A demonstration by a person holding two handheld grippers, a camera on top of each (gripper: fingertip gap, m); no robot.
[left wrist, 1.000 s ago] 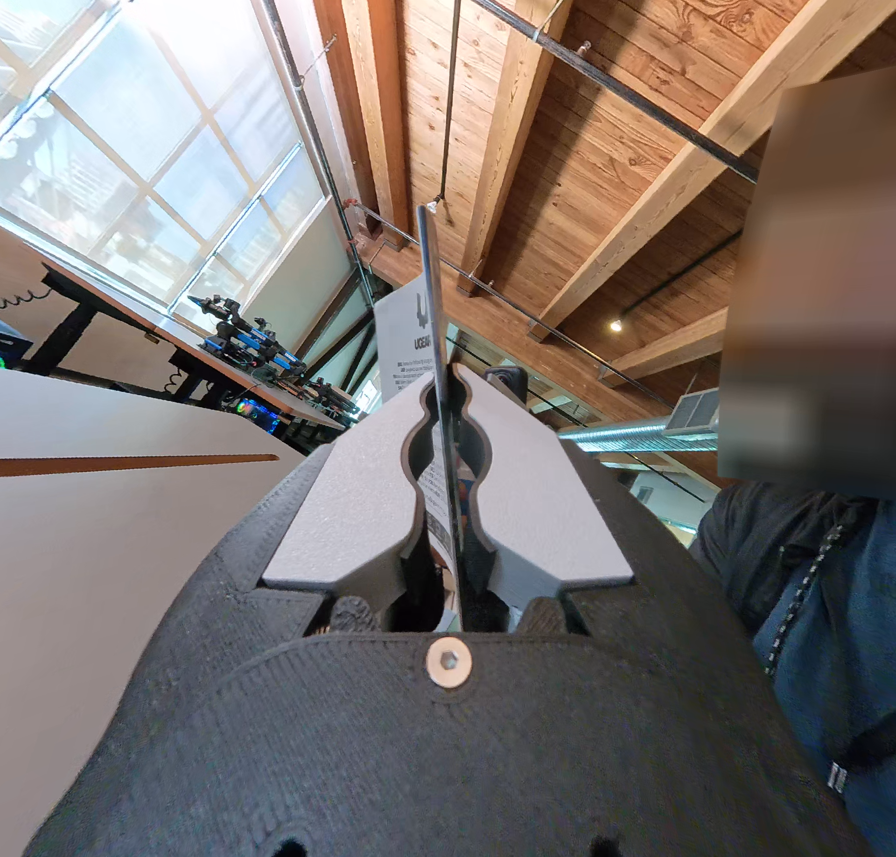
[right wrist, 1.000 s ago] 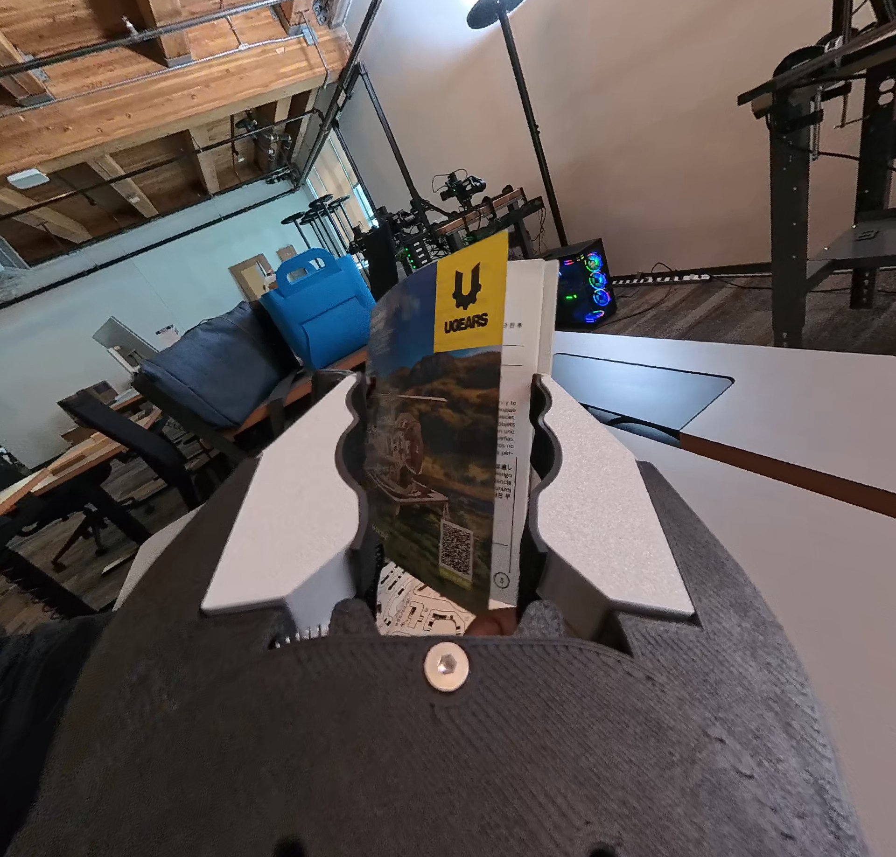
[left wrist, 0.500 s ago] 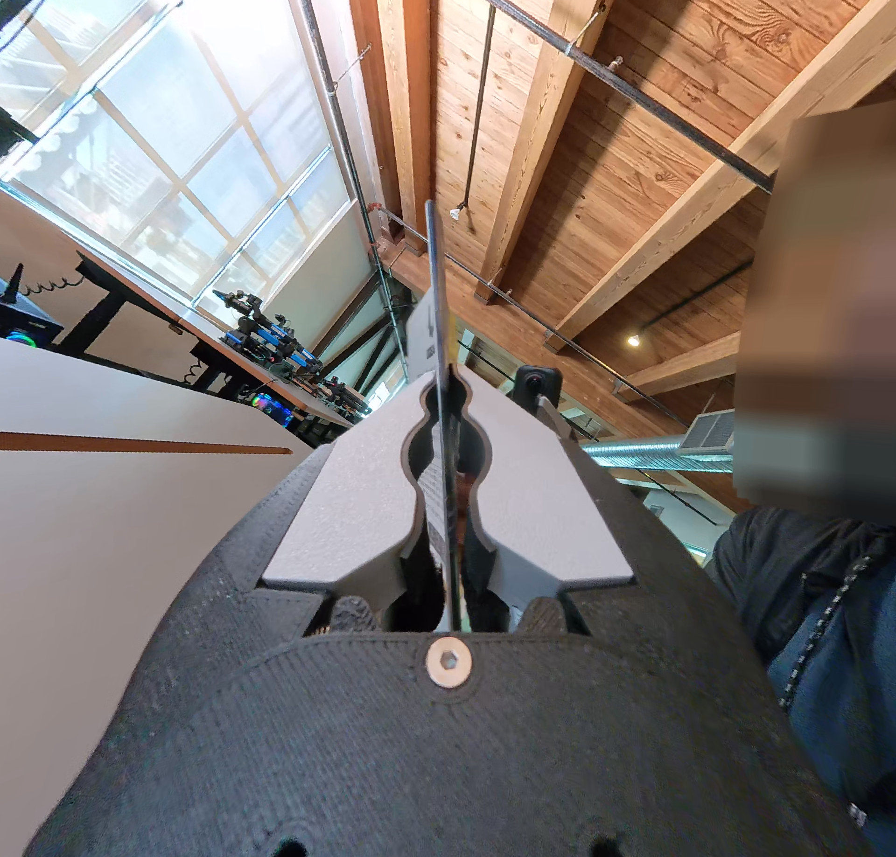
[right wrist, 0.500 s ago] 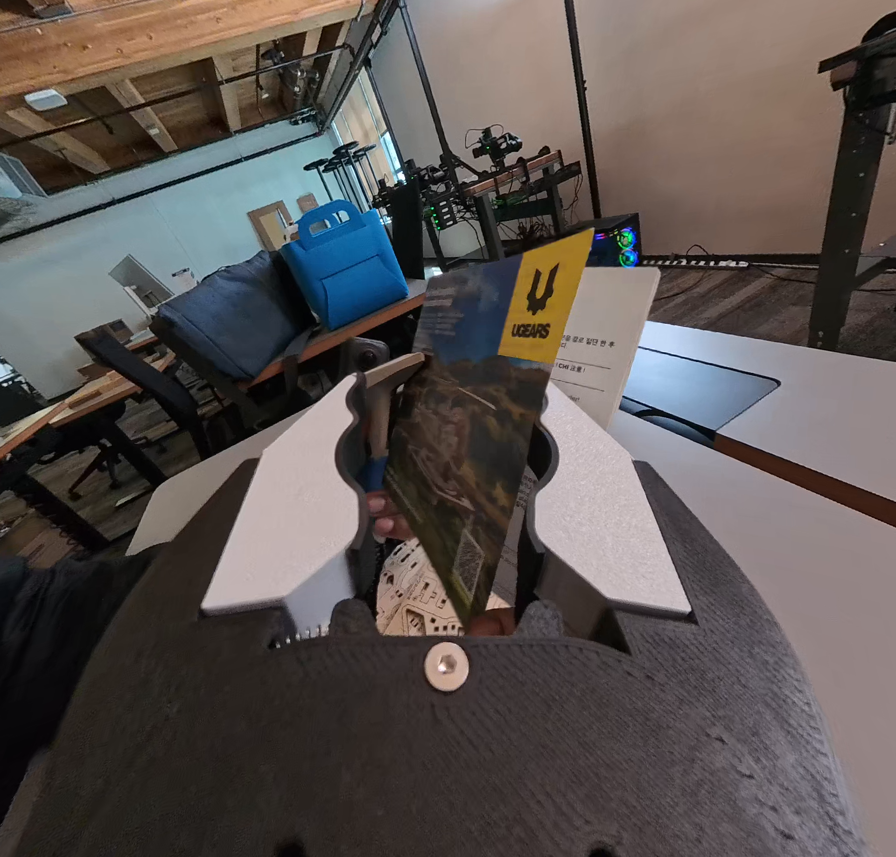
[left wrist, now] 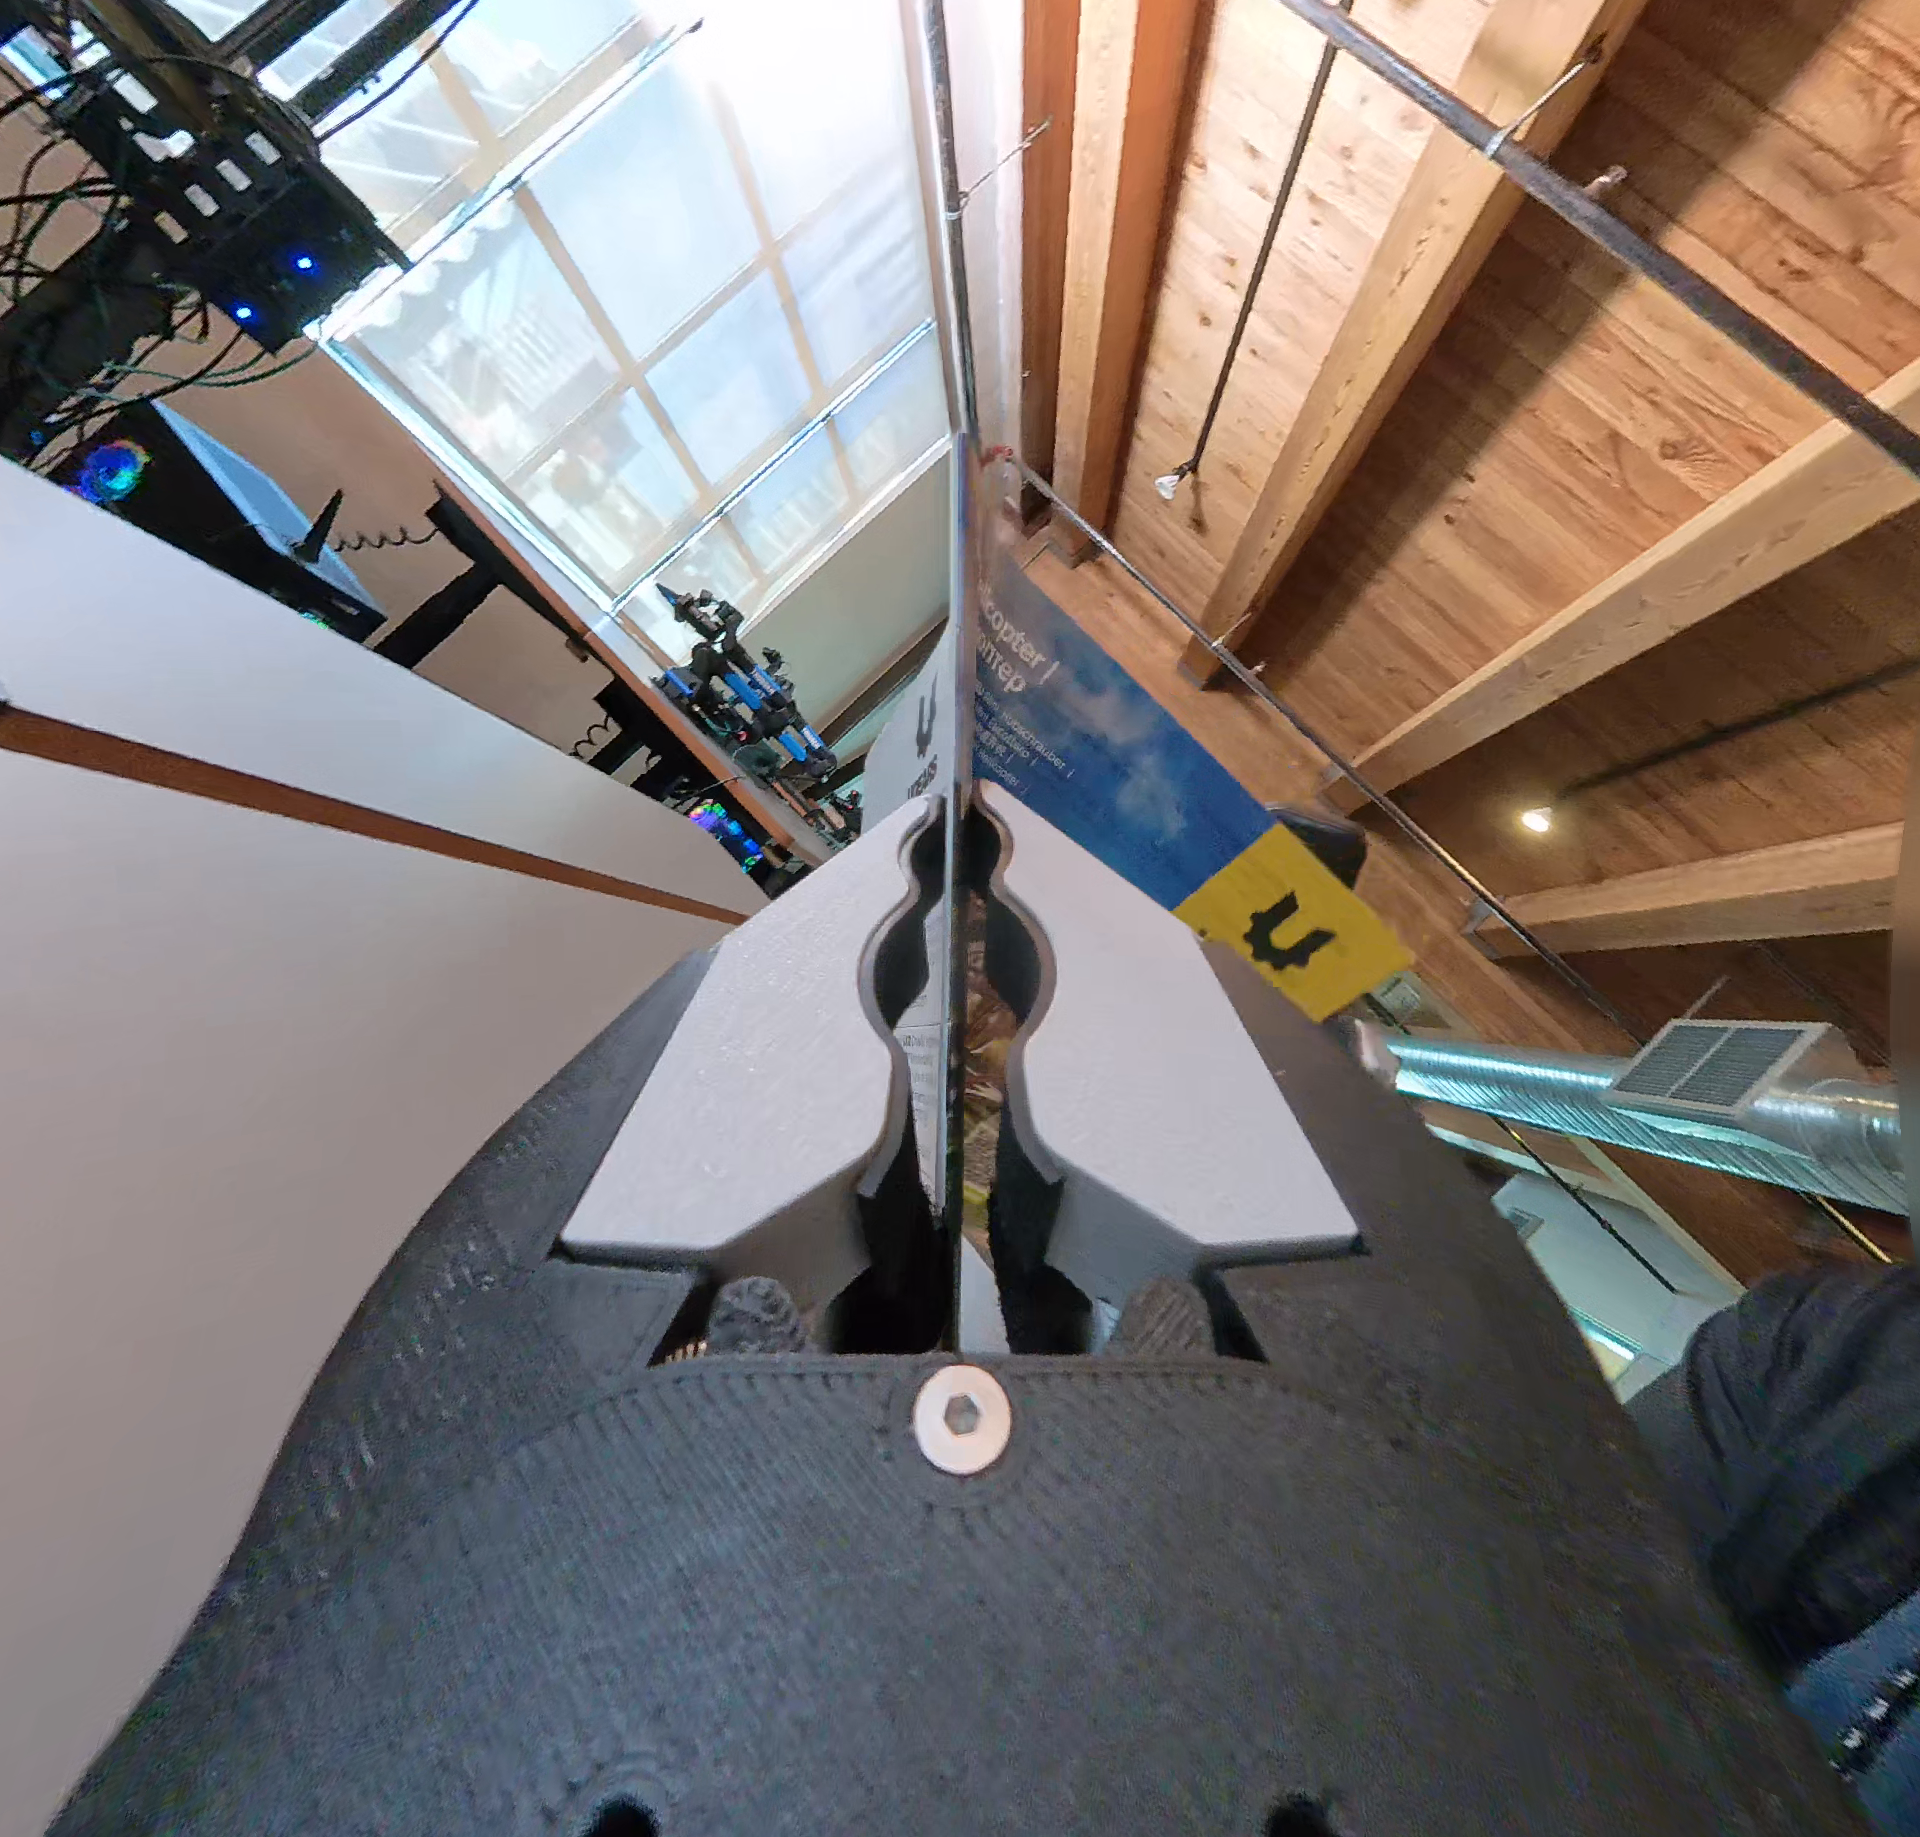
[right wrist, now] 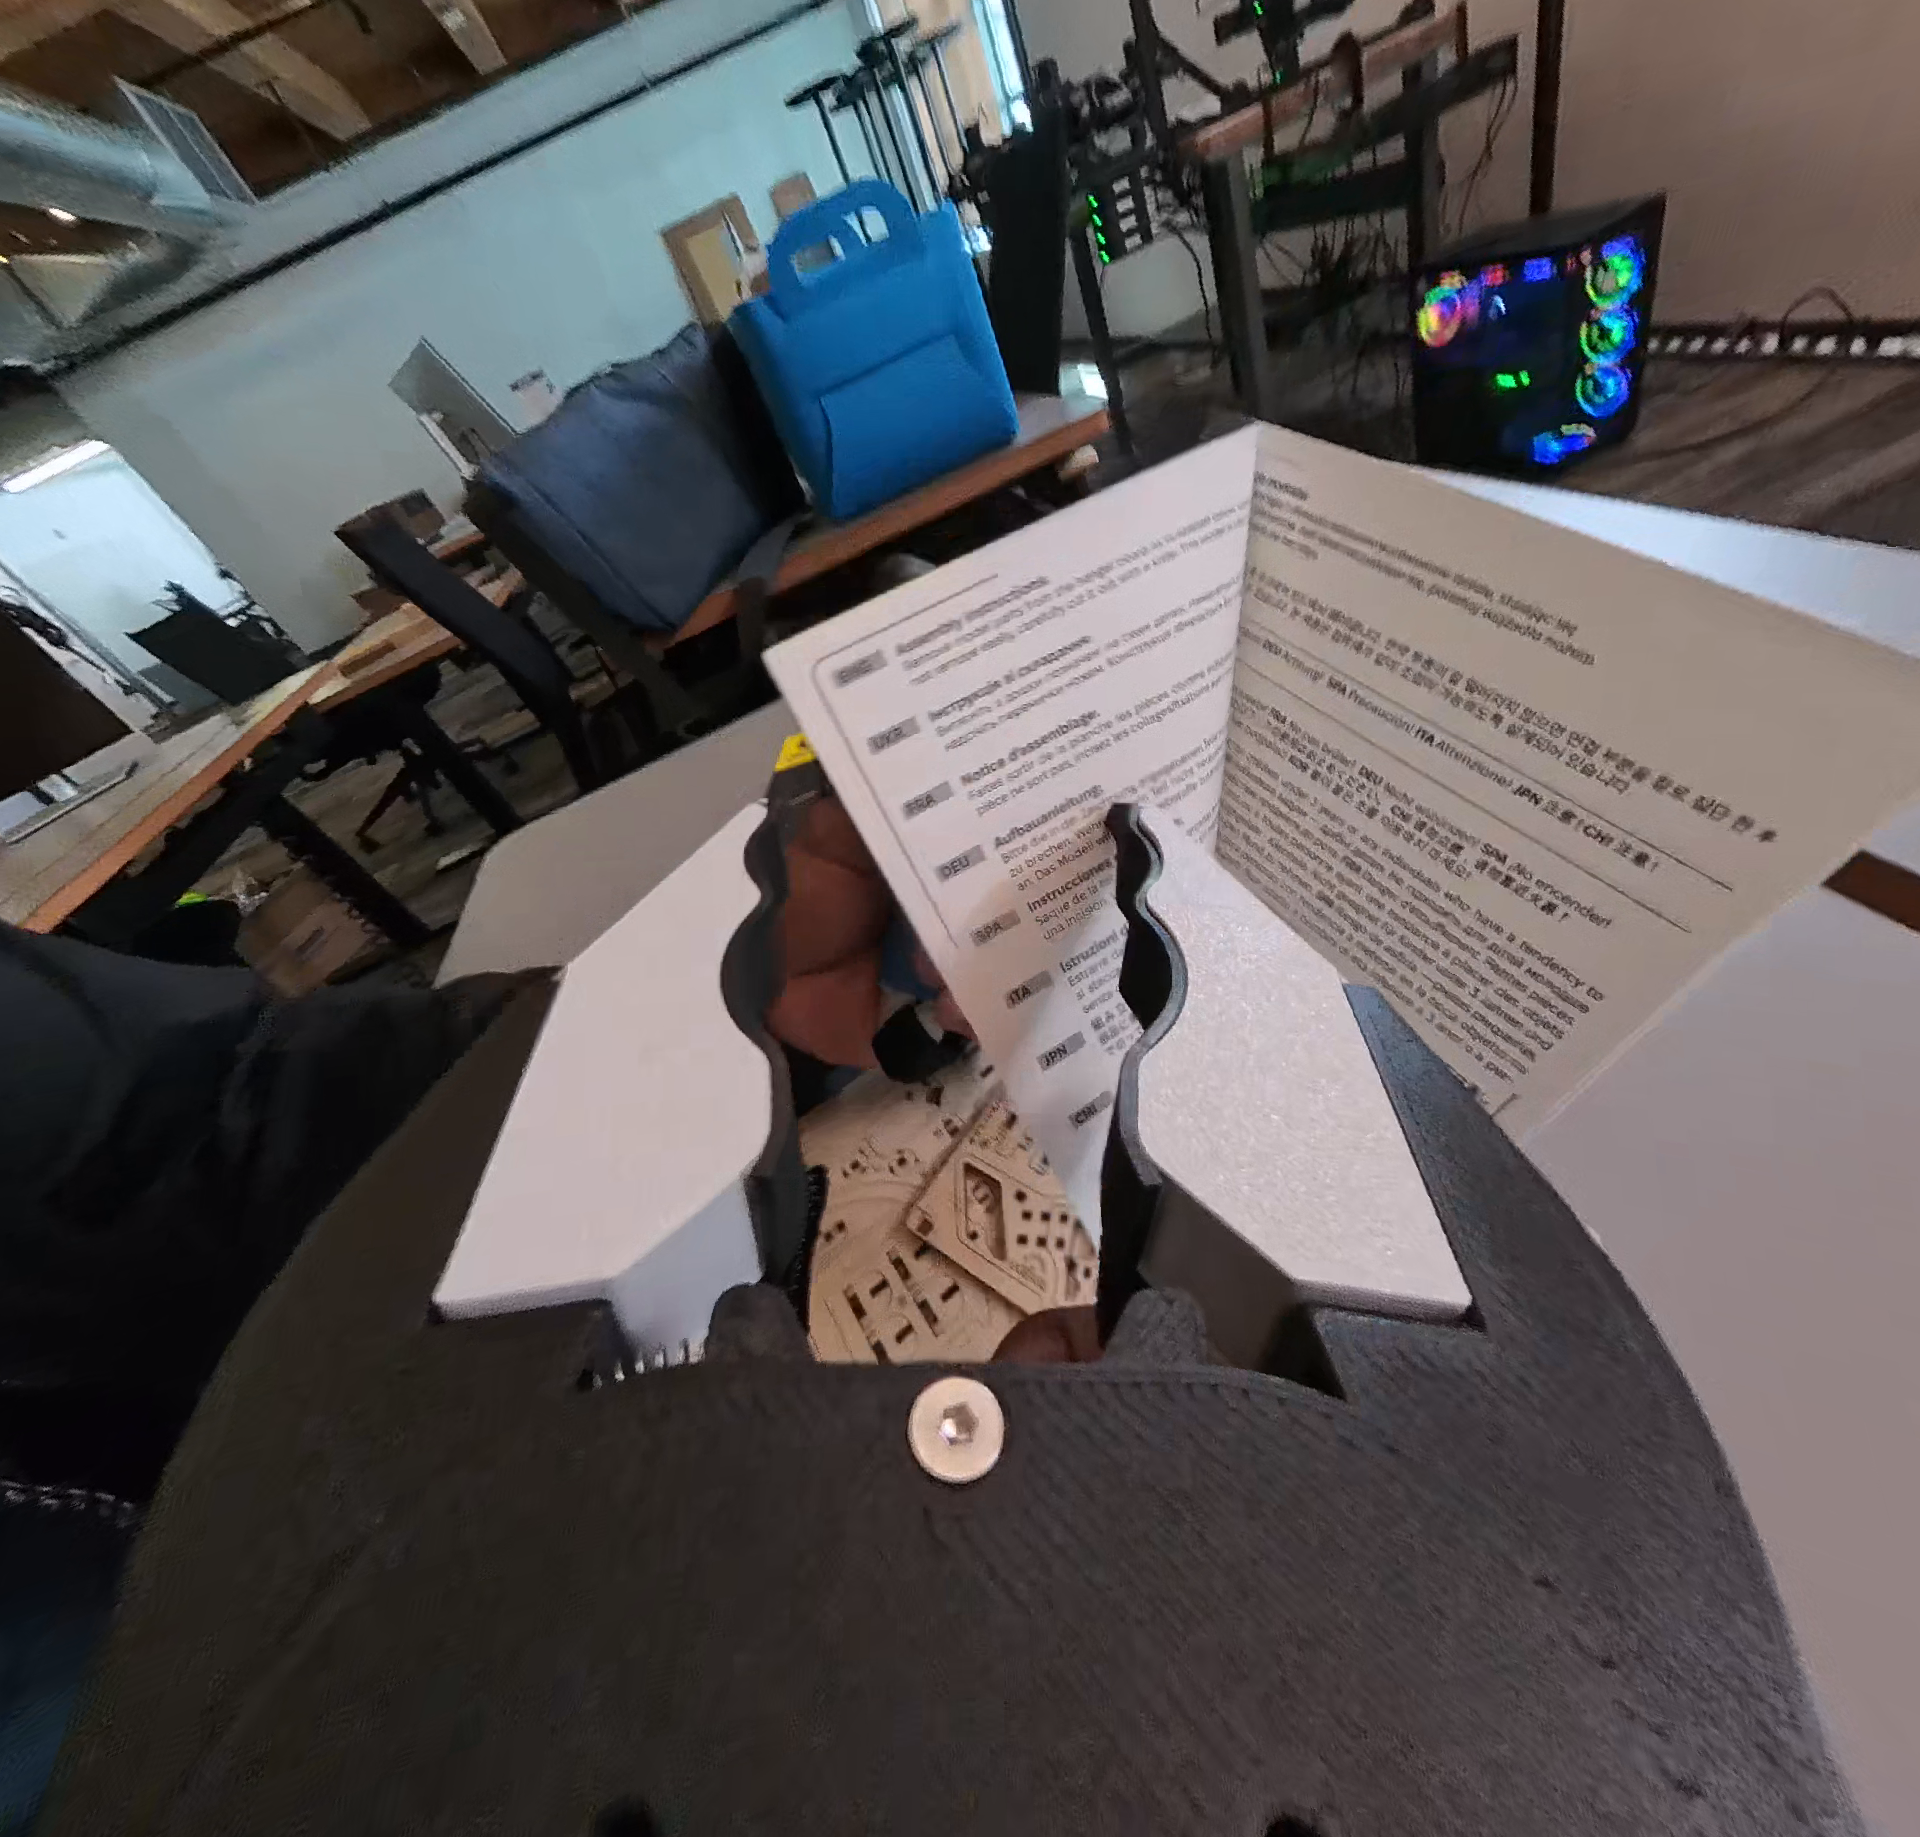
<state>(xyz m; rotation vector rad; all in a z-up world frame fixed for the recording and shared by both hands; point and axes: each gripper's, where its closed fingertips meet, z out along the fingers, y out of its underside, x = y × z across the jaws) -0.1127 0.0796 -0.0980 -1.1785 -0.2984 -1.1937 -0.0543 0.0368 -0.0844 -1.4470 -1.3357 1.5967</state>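
My left gripper pinches the booklet edge-on between closed jaws. My right gripper stands open, its right finger against the booklet's open white pages, with wooden sheets and a hand between the jaws, above the white table.

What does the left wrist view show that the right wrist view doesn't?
Left only: the booklet edge-on, pinched in the shut left claw; its blue and yellow cover, wooden ceiling, window.
Right only: the open right claw around printed inner pages, wooden cut-out sheets, blue bag, lit computer case.
Both: the booklet, white table.
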